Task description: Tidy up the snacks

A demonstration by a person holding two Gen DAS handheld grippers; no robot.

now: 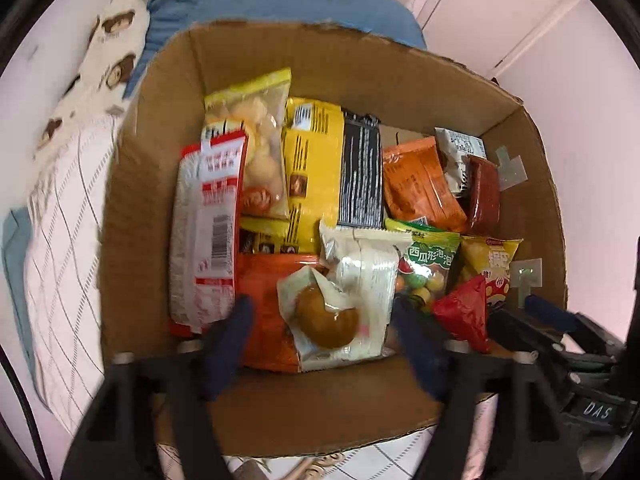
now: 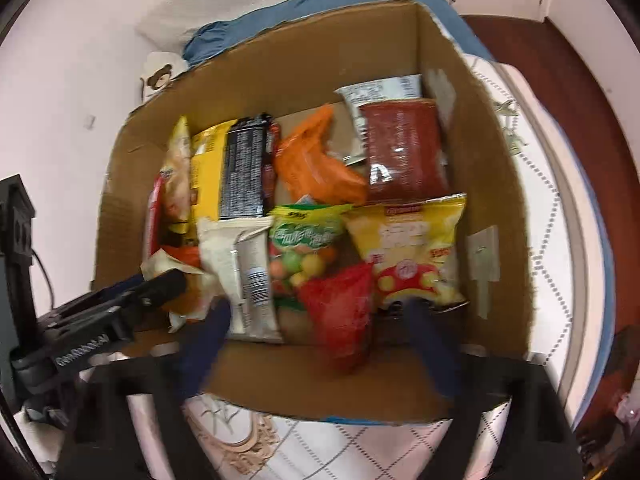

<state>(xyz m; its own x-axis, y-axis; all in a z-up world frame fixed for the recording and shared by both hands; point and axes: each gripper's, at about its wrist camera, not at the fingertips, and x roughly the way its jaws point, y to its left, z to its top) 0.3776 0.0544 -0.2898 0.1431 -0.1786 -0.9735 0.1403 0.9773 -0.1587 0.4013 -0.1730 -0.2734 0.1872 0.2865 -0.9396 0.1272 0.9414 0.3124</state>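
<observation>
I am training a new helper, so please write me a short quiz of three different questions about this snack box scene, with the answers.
1. True or false: the left tool is clamped on the bun packet.
2. Which packet lies between the two fingers of the right tool? A) red packet B) black bar C) orange packet
3. Fill in: the snacks lie inside a ____ box.

Key
1. False: both its fingers stand apart, with the bun packet below them in the view.
2. A, the red packet.
3. cardboard
</observation>
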